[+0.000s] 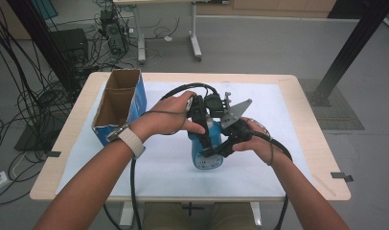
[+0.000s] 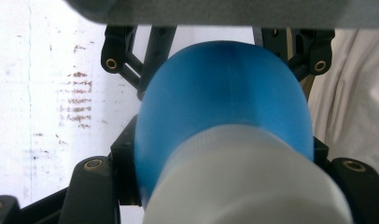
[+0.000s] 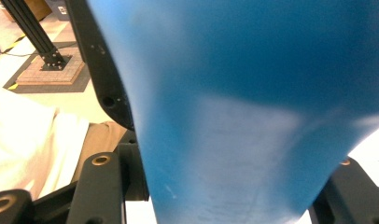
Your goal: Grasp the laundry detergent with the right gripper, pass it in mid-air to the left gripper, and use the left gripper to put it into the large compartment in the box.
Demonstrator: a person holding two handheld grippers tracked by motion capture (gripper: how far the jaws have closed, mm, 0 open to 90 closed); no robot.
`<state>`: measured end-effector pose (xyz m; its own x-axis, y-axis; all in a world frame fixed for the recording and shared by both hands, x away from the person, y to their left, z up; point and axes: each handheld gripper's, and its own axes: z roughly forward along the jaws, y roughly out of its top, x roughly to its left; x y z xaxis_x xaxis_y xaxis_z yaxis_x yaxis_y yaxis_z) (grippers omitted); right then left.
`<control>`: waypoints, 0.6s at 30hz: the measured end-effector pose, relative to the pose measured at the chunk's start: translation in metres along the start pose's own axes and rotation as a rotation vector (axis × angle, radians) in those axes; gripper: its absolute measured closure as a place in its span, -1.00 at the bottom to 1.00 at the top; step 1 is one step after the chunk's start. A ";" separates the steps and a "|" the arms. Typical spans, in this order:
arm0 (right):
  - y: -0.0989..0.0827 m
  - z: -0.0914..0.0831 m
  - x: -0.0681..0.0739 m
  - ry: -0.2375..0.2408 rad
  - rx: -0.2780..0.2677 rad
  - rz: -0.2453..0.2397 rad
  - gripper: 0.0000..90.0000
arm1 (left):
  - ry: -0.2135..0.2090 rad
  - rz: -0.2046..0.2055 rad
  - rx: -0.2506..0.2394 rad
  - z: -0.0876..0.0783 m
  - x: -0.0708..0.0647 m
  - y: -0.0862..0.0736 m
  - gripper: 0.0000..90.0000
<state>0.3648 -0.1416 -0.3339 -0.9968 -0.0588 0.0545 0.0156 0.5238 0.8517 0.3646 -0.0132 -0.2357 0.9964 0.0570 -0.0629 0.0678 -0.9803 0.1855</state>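
**Inspector A:** High view is showing both grippers meeting over the middle of the tabletop (image 1: 298, 120), on the white sheet (image 1: 149, 167). The blue bottle (image 1: 207, 151) is sitting between them, its base end pointing toward the person.

**Inspector B:** Noting the holds. The left gripper (image 1: 200, 125) is coming in from above and its fingers are clamped across the bottle near the white cap (image 2: 243, 182); in the left gripper view the blue shoulder is bulging out just beyond that cap. The right gripper (image 1: 226, 146) is closing on the lower body from the other side. In the right gripper view the blue wall (image 3: 253, 116) is wedged between its fingers.

**Inspector A:** So both sets of fingers are grasping the bottle, neither one released. My reading: one hand is steadying the body while the other is working at the cap end, which is why the grips are sitting at opposite ends.

**Inspector B:** Agreed, as a judgement. Surroundings: an open cardboard box (image 1: 120, 103) with blue sides is standing at the left part of the tabletop, apart from the bottle. Cables (image 1: 133, 191) are trailing off the near edge.

**Inspector A:** Obstructions?

**Inspector B:** The two grippers are crowding each other closely; the grey plate (image 1: 235, 112) is projecting above them. Nothing else is blocking the way to the box.
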 end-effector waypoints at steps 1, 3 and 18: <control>0.000 0.000 0.000 0.000 0.001 0.000 -0.05 | 0.000 -0.001 0.000 0.000 0.000 0.000 -0.16; 0.000 0.000 0.000 -0.001 0.000 0.000 -0.05 | 0.000 -0.001 -0.001 0.000 0.000 0.000 -0.16; -0.001 0.000 0.000 -0.003 -0.011 0.001 -0.05 | 0.001 0.000 0.000 0.000 0.000 0.001 -0.15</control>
<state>0.3646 -0.1424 -0.3348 -0.9970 -0.0557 0.0542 0.0179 0.5143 0.8574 0.3645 -0.0140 -0.2354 0.9965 0.0571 -0.0614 0.0676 -0.9802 0.1859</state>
